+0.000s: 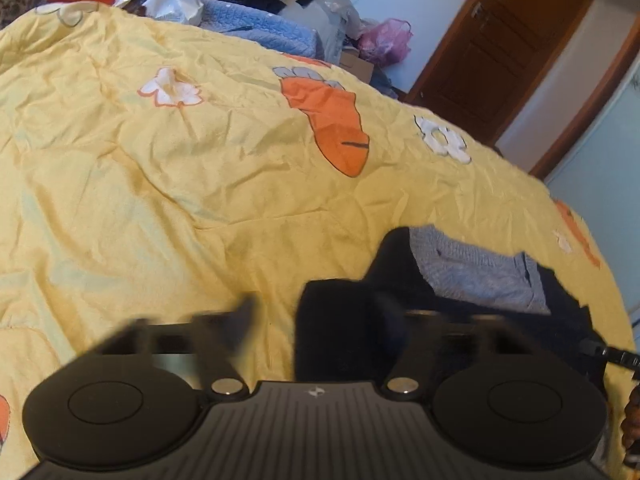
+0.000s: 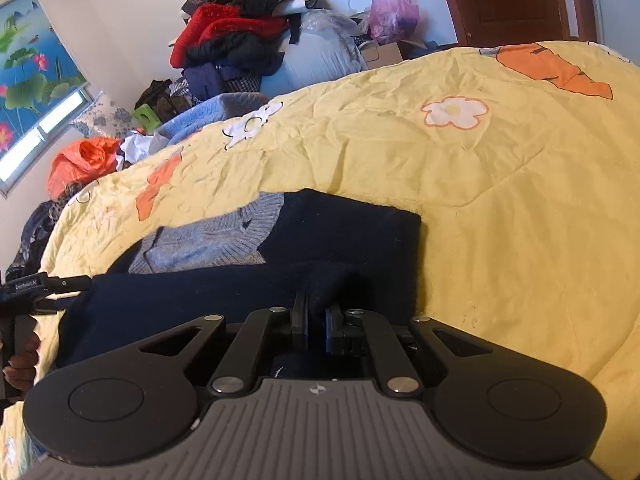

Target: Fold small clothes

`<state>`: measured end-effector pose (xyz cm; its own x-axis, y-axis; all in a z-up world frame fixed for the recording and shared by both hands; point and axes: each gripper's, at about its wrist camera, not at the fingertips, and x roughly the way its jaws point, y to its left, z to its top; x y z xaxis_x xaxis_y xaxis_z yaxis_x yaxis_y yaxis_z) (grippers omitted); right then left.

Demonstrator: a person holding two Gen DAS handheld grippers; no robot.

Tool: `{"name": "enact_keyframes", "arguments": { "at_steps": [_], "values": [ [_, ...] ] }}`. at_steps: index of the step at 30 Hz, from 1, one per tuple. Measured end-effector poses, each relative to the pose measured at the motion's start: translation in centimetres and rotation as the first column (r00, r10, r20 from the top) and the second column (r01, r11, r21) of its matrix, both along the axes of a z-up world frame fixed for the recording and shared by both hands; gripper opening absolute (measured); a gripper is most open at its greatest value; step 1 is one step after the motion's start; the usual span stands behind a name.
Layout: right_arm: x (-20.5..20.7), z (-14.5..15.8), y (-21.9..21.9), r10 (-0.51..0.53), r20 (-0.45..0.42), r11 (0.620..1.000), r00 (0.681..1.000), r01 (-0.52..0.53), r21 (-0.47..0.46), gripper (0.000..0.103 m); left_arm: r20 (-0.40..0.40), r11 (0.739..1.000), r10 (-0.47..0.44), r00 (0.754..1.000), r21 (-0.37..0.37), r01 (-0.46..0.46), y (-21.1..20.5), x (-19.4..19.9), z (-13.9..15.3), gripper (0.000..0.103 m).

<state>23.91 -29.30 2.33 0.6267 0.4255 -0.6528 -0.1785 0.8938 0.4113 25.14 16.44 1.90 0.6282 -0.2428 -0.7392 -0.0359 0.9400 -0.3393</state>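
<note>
Navy sweater (image 2: 340, 236) on yellow quilt (image 2: 500, 184)

One yellow quilt (image 2: 500, 168) covers the bed, and on it lies one dark navy garment (image 2: 340, 232) with one grey knitted piece (image 2: 208, 240) beside it — two small clothes in all. Two grippers are at work: the right gripper (image 2: 316, 320) and the left gripper (image 1: 316, 320). Printed on the quilt in the left wrist view, one whole orange carrot (image 1: 332, 128) and two white flowers (image 1: 170, 88) — more sit cut off at the edges. One wooden door (image 1: 500, 40), one pink plastic bag (image 2: 392, 10), one orange bag (image 2: 80, 164), one lotus picture (image 2: 28, 60), and one heap of clothes (image 2: 240, 28) too tangled to count.
</note>
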Motion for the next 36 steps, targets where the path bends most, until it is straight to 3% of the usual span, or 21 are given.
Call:
{"name": "enact_keyframes", "arguments": {
  "at_steps": [2,4,7,9,11,14,16,18,23,25,27,30,33,36],
  "values": [
    [0.0,-0.1,-0.1,-0.002,-0.001,1.0,1.0,0.002,0.008,0.013,0.003,0.999,-0.003,1.0,0.042,0.003,-0.7,0.1,0.2,0.023],
    [0.0,-0.1,-0.2,-0.001,-0.002,1.0,1.0,0.001,0.008,0.013,0.016,0.992,-0.01,1.0,0.127,0.007,-1.6,0.3,0.7,0.007],
    [0.0,0.1,0.1,0.001,-0.002,1.0,1.0,-0.001,-0.002,0.013,0.039,0.959,-0.084,0.996,0.274,0.07,-3.3,0.6,2.0,0.005],
    [0.0,0.1,0.2,0.005,0.0,1.0,1.0,-0.005,-0.013,0.013,0.062,0.939,-0.125,0.99,0.329,0.098,-3.9,0.6,3.4,0.005],
    [0.0,0.1,0.2,0.011,0.001,1.0,1.0,-0.011,-0.018,0.013,0.079,0.95,-0.154,0.985,0.285,0.126,-3.1,0.4,5.0,0.006],
    [0.1,-0.1,-0.1,0.01,-0.005,1.0,1.0,-0.01,0.0,0.013,0.036,0.977,-0.18,0.983,0.126,0.174,-0.7,0.2,5.7,0.012],
    [0.2,-0.3,-0.3,0.005,-0.01,1.0,1.0,-0.005,0.02,0.013,-0.016,0.986,-0.147,0.989,0.074,0.148,0.8,-0.2,4.7,0.025],
    [0.2,-0.5,-0.6,0.002,-0.015,0.999,1.0,-0.001,0.039,0.014,-0.031,0.992,-0.129,0.991,0.004,0.13,2.0,-1.0,3.4,0.059],
    [0.3,-0.9,-1.2,-0.012,-0.033,0.997,0.999,0.015,0.081,0.013,-0.041,0.995,-0.085,0.996,-0.06,0.082,2.5,-1.0,1.5,0.063],
    [0.2,-0.9,-1.3,-0.017,-0.041,0.995,0.999,0.021,0.094,0.014,-0.04,0.996,-0.093,0.995,-0.011,0.092,1.3,-0.3,1.2,0.061],
    [0.2,-0.9,-1.2,-0.019,-0.041,0.996,0.999,0.022,0.086,0.014,-0.008,0.987,-0.102,0.995,0.12,0.102,-0.6,0.0,1.3,0.008],
    [0.0,-0.3,-0.2,-0.004,-0.024,1.0,1.0,0.005,0.027,0.013,0.062,0.946,-0.119,0.991,0.309,0.094,-3.4,-0.1,2.3,0.007],
    [-0.7,0.8,1.2,0.011,0.037,0.998,0.999,-0.009,-0.068,0.013,0.179,0.905,-0.166,0.97,0.419,0.077,-4.5,-1.1,4.5,0.007],
    [-1.2,0.4,2.2,0.023,0.075,0.99,0.997,-0.012,-0.143,0.012,0.098,0.866,-0.143,0.985,0.495,0.076,-4.5,0.2,2.5,0.007]
  ]
}}
